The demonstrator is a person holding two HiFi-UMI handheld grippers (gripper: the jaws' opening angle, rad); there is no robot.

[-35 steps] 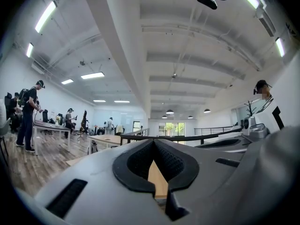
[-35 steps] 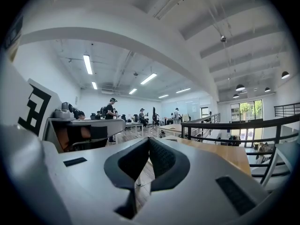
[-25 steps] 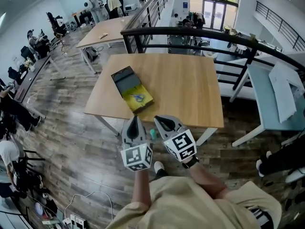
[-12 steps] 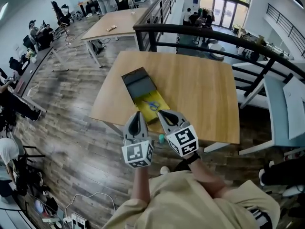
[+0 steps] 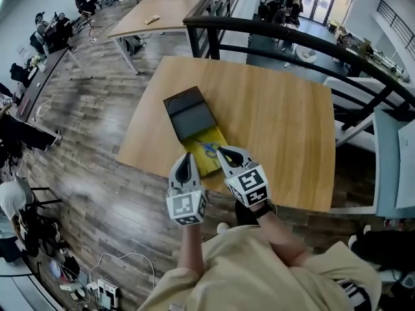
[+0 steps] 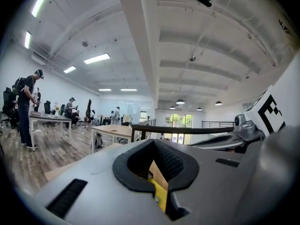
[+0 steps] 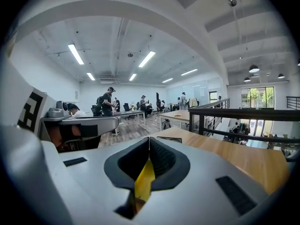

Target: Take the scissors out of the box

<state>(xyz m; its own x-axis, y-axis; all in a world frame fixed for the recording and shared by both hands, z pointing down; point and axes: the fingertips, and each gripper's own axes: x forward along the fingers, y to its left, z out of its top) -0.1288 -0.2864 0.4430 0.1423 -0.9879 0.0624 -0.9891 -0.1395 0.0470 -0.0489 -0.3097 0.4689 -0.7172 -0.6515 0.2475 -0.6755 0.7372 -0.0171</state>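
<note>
An open box point(image 5: 209, 165) with a yellow inside lies near the front edge of the wooden table point(image 5: 279, 128), its dark lid point(image 5: 189, 113) folded back flat. Small blue-handled scissors point(image 5: 209, 149) rest in the yellow part. My left gripper point(image 5: 186, 158) is shut and empty, its tip at the table's front edge just left of the box. My right gripper point(image 5: 224, 151) is shut and empty, its tip over the box's near right corner beside the scissors. The left gripper point(image 6: 152, 144) view and the right gripper point(image 7: 149, 140) view show yellow between closed pads.
A black railing point(image 5: 292, 37) runs behind the table. Another wooden table point(image 5: 162, 8) stands farther back, a white one point(image 5: 395, 167) at the right. People sit at desks along the left wall point(image 5: 39, 37). Wood floor lies to the left.
Both grippers have moved forward and a little down toward the table, from short of its edge to the box's near end. Their jaws stay shut.
</note>
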